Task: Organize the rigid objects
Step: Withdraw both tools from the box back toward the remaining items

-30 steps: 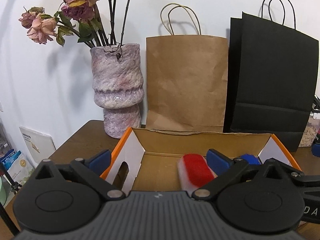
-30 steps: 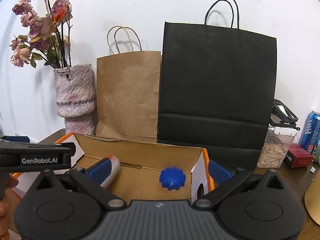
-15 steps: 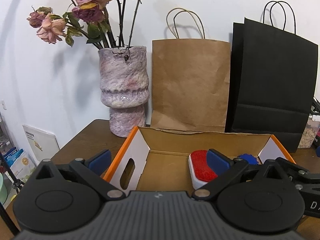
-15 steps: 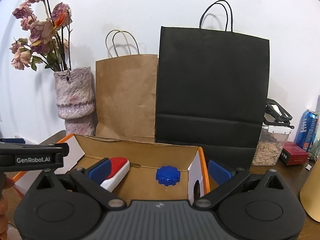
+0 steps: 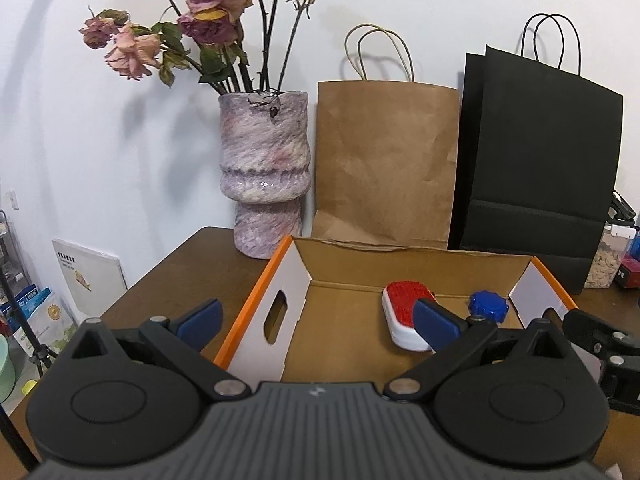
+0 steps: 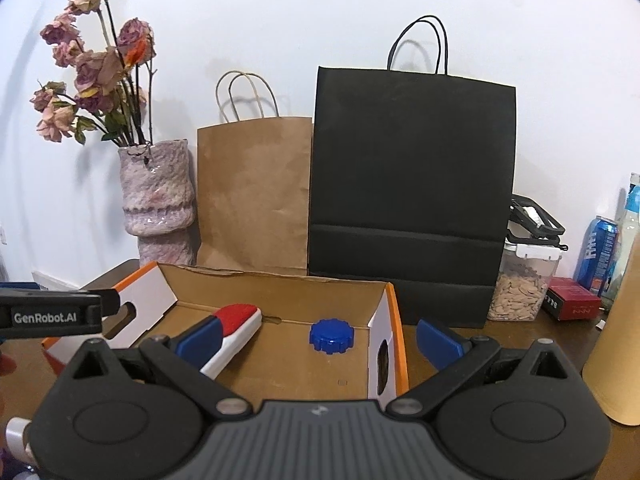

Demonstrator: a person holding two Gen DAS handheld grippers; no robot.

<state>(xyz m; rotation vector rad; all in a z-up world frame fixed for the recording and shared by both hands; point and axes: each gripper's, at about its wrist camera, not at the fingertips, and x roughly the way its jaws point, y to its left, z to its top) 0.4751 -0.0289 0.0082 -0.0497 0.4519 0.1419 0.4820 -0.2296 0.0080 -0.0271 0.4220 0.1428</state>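
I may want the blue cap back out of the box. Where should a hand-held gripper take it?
Grip the blue cap across its ridged rim, coming from above: it lies flat on the cardboard box floor, walls blocking side approaches.

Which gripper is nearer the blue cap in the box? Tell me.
Right. The right gripper frames the blue cap between its open fingers; the left gripper sits further left, nearer the red brush.

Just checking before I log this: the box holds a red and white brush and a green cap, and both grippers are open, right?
Not quite: the cap is blue, as the right wrist view shows. The brush does lie in the box, and both grippers are open.
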